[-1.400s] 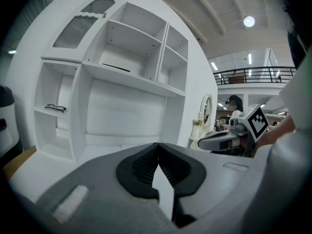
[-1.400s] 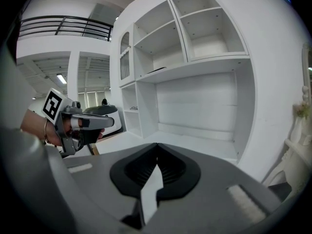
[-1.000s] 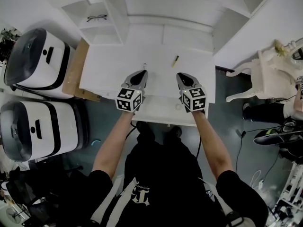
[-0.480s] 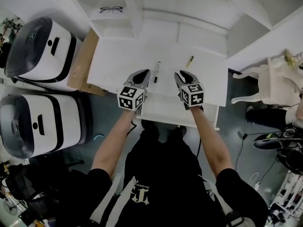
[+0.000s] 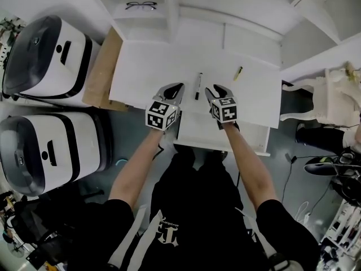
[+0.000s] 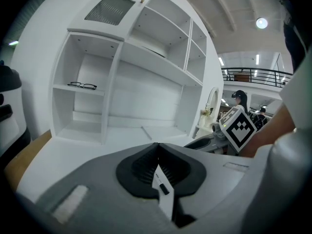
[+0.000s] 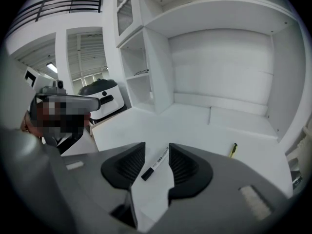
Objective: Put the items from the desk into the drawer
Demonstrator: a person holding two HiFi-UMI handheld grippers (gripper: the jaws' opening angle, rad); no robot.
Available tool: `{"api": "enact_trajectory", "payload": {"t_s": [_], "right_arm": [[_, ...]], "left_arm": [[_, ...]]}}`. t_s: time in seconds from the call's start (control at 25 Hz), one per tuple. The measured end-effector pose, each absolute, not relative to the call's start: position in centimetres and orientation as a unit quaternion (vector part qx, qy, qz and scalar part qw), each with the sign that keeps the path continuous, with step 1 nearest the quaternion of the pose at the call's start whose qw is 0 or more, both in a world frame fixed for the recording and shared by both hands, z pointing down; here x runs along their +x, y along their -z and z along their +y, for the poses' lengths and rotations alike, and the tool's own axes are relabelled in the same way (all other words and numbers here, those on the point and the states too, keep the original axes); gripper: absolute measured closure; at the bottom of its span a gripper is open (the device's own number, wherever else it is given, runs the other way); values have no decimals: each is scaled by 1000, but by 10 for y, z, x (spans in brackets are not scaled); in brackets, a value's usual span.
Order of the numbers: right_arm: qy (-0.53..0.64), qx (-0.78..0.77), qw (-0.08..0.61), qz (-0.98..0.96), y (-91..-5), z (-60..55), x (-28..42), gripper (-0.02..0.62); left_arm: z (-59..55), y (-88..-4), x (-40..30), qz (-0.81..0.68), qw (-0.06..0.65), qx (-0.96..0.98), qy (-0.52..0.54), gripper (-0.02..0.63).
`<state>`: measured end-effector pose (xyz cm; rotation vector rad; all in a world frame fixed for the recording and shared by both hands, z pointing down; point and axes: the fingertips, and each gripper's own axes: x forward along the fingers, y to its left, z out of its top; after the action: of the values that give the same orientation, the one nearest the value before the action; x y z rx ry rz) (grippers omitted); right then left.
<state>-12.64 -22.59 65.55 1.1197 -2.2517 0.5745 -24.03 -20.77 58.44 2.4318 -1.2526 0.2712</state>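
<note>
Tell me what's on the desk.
A marker and a yellow pen lie on the desk. The left gripper and the right gripper, its empty jaws just opened wider, hide a strip by the front edge.

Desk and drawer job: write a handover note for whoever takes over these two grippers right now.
Left gripper: jaws together, holding nothing, near the front edge of the desk.
Right gripper: jaws apart, have just been opening, empty. The marker lies on the desk just beyond them.
Things: the marker and the yellow pen both lie on the desk. The drawer is pulled out below the front edge, with nothing seen in it.
Done: drawer open.
To do: pick up the marker and the pen and put both in the drawer.
</note>
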Motion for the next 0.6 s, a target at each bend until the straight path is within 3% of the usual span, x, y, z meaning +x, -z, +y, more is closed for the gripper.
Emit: {"api": "enact_trajectory", "payload": {"t_s": [0.6], "right_arm": [[-269,425,331,-799,-736,-248,-157,423]], "left_arm": [[-240,-631,-269,-425,227,869,-113,609]]}}
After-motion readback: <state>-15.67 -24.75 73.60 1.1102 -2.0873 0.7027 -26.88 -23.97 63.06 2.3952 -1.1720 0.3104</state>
